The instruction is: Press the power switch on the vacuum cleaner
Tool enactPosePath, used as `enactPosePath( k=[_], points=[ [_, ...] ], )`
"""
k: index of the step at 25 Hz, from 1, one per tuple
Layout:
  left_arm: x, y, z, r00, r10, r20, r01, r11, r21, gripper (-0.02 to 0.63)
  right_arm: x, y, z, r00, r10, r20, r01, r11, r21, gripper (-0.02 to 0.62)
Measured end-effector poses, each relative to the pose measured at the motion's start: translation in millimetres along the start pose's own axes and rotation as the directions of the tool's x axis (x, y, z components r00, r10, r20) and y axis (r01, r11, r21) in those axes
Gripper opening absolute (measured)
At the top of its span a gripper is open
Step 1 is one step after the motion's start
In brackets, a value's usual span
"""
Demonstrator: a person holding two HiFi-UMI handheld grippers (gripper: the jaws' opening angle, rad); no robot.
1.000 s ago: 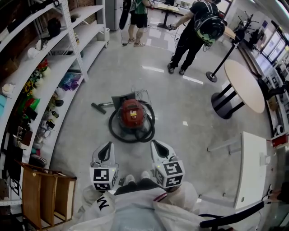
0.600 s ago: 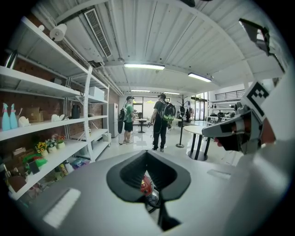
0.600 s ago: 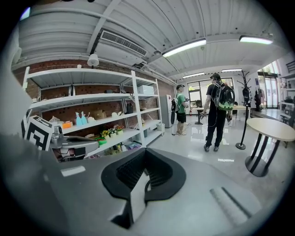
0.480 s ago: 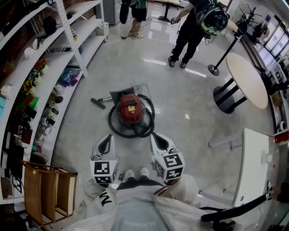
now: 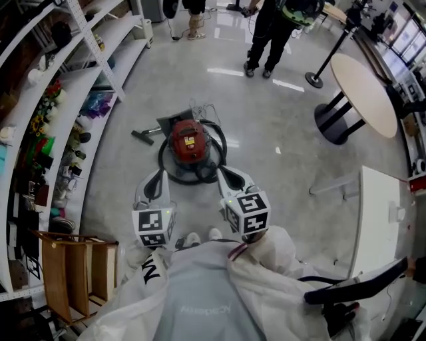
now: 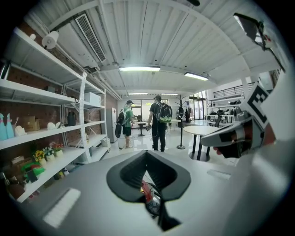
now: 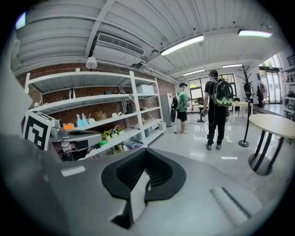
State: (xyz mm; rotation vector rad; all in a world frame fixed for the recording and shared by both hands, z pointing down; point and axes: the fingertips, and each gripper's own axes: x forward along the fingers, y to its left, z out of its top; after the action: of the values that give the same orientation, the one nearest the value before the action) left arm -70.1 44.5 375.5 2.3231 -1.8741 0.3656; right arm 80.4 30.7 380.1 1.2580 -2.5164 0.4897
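vacuum cleaner (image 5: 188,142) sits on the floor (image 5: 279,153) just ahead of left claw (image 5: 159,176) and right claw (image 5: 227,174), both pressed together, empty; best lower one closed tip squarely onto its switch

White shelving (image 5: 70,93) runs along the left side, its boards crowded with yellow flowers (image 5: 41,124) and small oddments. A wooden crate (image 5: 73,266) stands by its near end. A round table (image 5: 363,96) sits far right, a white desk (image 5: 378,226) nearer right. At the far end a person in black (image 5: 266,36) and another person (image 5: 193,16) stand on the glossy grey floor (image 5: 279,160).
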Motion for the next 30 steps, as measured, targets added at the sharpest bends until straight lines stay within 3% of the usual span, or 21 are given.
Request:
enactPosePath(
  k=[16, 30],
  points=[
    [12, 2, 8, 0.999, 0.029, 0.017, -0.028, 0.999, -0.026, 0.0, 12, -1, 18, 0.999, 0.049, 0.017, -0.048, 0.997, -0.067, 0.0],
    [19, 0, 7, 0.999, 0.033, 0.004, -0.033, 0.999, -0.027, 0.0, 16, -9, 16, 0.999, 0.051, 0.011, -0.05, 0.998, -0.045, 0.0]
  ],
)
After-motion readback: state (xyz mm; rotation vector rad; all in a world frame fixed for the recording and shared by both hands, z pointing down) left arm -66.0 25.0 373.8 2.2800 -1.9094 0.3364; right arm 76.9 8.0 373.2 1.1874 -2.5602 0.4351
